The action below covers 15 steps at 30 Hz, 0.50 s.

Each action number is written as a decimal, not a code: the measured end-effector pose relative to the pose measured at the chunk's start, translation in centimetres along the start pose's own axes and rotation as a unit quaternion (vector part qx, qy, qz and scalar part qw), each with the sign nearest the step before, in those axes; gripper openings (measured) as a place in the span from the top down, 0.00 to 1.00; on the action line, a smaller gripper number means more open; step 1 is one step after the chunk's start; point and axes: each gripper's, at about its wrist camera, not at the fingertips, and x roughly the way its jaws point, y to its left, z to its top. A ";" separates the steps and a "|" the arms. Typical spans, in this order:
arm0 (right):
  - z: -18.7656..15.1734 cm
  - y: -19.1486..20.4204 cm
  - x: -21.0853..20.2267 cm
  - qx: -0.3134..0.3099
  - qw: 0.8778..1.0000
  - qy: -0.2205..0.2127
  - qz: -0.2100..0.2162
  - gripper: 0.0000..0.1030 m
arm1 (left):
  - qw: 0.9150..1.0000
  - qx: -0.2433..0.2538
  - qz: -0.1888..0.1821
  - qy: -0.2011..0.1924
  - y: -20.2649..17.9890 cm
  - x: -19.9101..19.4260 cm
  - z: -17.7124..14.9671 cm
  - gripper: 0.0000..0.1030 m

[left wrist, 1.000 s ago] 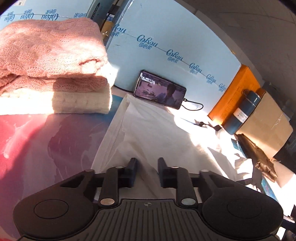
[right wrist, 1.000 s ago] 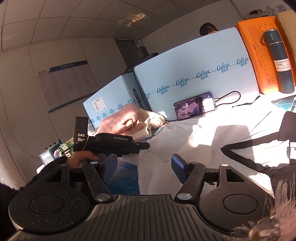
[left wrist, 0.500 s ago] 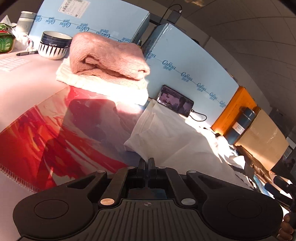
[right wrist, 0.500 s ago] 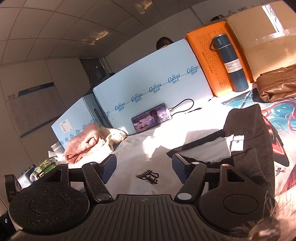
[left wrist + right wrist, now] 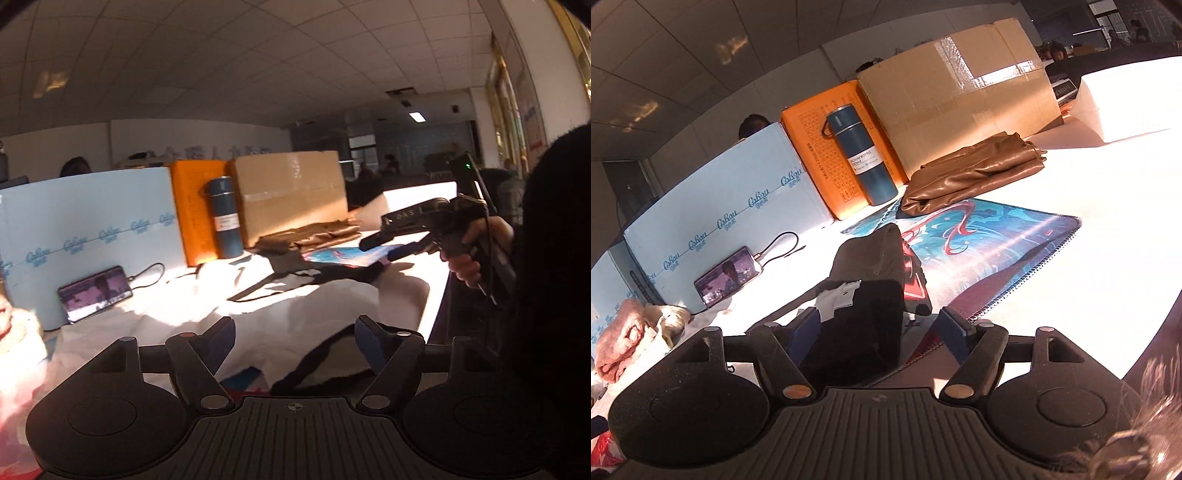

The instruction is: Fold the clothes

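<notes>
My left gripper (image 5: 295, 338) hovers over a white garment with dark trim (image 5: 332, 306) spread on the table. Its jaws are opening and nothing is between them. In the right wrist view, my right gripper (image 5: 879, 332) has a dark garment (image 5: 871, 254) lying between its opening jaws, and the pads do not press on it. The same right gripper (image 5: 380, 248) shows in the left wrist view, held in a hand at the right above the table. A folded brown leather garment (image 5: 975, 173) lies further back. A folded pink sweater (image 5: 624, 336) sits at the far left.
A phone (image 5: 727, 277) with a cable leans on a pale blue box (image 5: 731, 199). Beside it are an orange box (image 5: 816, 147), a blue bottle (image 5: 862, 158) and a cardboard box (image 5: 960, 92). A colourful mat (image 5: 990, 251) covers the table on the right.
My left gripper closed, then opened wide, while its view swung right from the pink sweater stack to the white garment. The right view swung right onto the dark garment and mat.
</notes>
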 end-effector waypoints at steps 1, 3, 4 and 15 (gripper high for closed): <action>-0.2 -0.2 0.2 0.006 1.000 0.004 0.001 0.33 | 1.000 0.014 -0.025 0.004 -0.6 0.7 0.1 0.29; -0.4 0.0 0.6 0.014 1.000 0.007 -0.002 0.33 | 0.998 0.031 -0.056 0.009 -1.6 2.0 0.0 0.26; -0.5 0.1 0.9 0.017 1.000 0.008 -0.004 0.33 | 0.997 0.038 -0.070 0.011 -2.1 2.6 -0.1 0.23; -1.6 2.7 1.1 -0.035 0.999 0.008 -0.036 0.33 | 0.997 0.022 -0.063 0.029 -2.1 4.9 -1.2 0.60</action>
